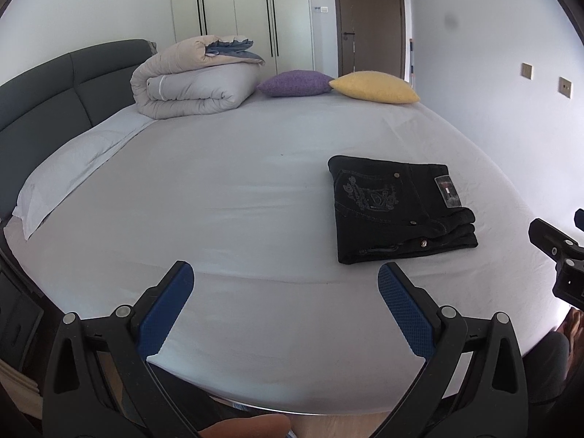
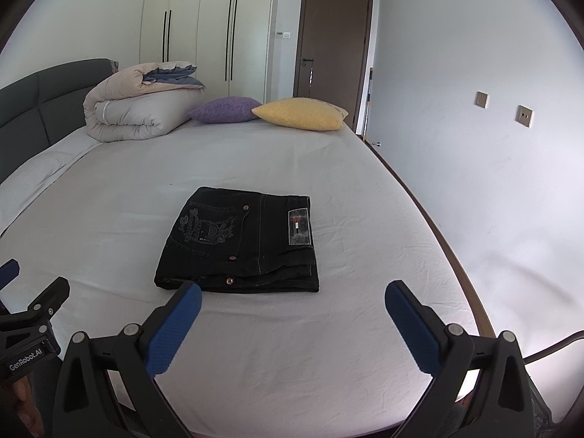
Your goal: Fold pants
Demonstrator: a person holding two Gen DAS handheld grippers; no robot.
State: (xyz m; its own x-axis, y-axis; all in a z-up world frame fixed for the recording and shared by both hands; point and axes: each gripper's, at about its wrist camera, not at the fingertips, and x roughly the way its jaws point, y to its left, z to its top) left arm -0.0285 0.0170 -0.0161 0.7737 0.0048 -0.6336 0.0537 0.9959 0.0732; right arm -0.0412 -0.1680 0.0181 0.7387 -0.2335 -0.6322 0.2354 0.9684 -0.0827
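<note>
- Left wrist view first: my left gripper [image 1: 285, 281] hangs over the near edge of the bed [image 1: 233, 189], jaws spread wide apart, nothing between the blue pads [image 1: 166, 310].
- Pants [image 1: 398, 210] lie folded into a compact black bundle on the sheet, ahead and to the right of my left gripper, clear of both pads.
- I can see the embroidered back pocket facing up, a label patch near the far right corner, and the folded layers stacked along the near edge.
- My right gripper [image 1: 558, 252] pokes in at the right edge of this view, well apart from the pants; from here I cannot tell how its jaws stand.
- Right wrist view now: right gripper [image 2: 293, 299] also has its jaws wide apart, empty, held low over the sheet.
- Pants [image 2: 241, 244] sit straight ahead; the left pad tip [image 2: 175, 328] lines up with their near left corner, though I cannot tell whether it touches.
- My left gripper [image 2: 33, 314] shows at the left edge here, off to the side of the pants.
- Far end of the bed: a rolled duvet [image 2: 138, 109] by the dark headboard [image 2: 43, 106], then a purple cushion [image 2: 224, 109] and a yellow cushion [image 2: 303, 114] touching side by side.
- Behind them, a wardrobe [image 2: 204, 33] and a brown door [image 2: 332, 43].
</note>
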